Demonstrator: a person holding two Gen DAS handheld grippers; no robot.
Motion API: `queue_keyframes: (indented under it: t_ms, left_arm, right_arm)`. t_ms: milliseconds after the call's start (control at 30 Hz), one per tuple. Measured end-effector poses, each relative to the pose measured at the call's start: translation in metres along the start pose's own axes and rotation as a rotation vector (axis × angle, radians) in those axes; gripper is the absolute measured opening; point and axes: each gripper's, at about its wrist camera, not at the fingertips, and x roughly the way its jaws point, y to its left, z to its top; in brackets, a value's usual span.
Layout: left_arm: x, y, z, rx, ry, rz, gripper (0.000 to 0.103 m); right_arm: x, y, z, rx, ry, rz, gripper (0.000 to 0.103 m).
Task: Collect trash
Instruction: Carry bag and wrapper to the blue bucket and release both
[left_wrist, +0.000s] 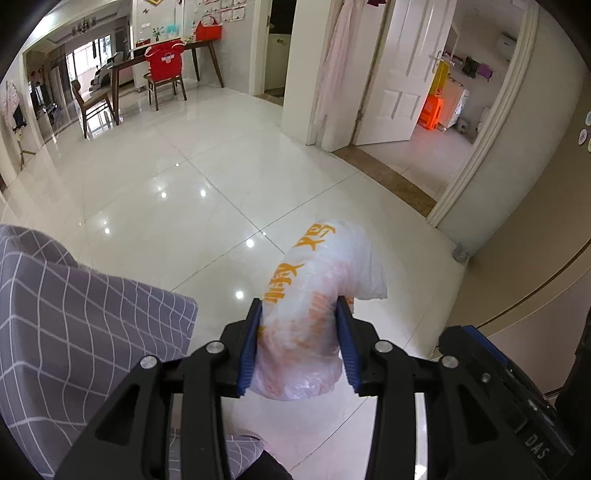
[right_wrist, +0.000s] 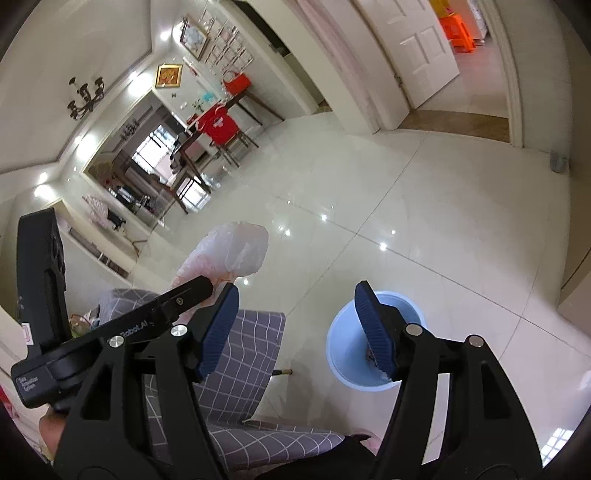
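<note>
My left gripper (left_wrist: 299, 314) is shut on a crumpled white plastic bag with orange print (left_wrist: 314, 291) and holds it in the air above the tiled floor. The same bag (right_wrist: 229, 251) shows in the right wrist view, up left, held by the left gripper's black body (right_wrist: 122, 325). My right gripper (right_wrist: 295, 299) is open and empty, its blue pads wide apart. Below it, on the floor, stands a light blue bin (right_wrist: 347, 354) with something small and dark inside; the right finger hides part of it.
A grey checked chair or cloth-covered seat (left_wrist: 74, 332) is at the lower left, also in the right wrist view (right_wrist: 240, 354). White glossy floor tiles (left_wrist: 207, 192) stretch ahead. A dining table with chairs (left_wrist: 162, 74) stands far off. An open doorway (left_wrist: 417, 147) is on the right.
</note>
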Motion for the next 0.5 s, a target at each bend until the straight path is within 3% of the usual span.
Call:
queue_keyframes:
  t_ms: [33, 100, 133, 500]
  left_arm:
    - [0.000, -0.002, 0.001, 0.001, -0.004, -0.008, 0.042]
    - [0.001, -0.002, 0.004, -0.009, -0.010, -0.003, 0.069]
    - [0.002, -0.001, 0.004, -0.018, -0.011, 0.010, 0.091]
    - [-0.022, 0.006, -0.011, -0.026, -0.016, -0.001, 0.092]
  right_arm:
    - [-0.002, -0.001, 0.001, 0.003, -0.009, -0.004, 0.066]
    - [-0.005, -0.003, 0.001, 0.006, -0.020, -0.008, 0.066]
    - [-0.006, -0.004, 0.001, 0.009, -0.026, -0.012, 0.066]
    - [-0.011, 0.006, -0.004, 0.000, -0.006, -0.009, 0.066]
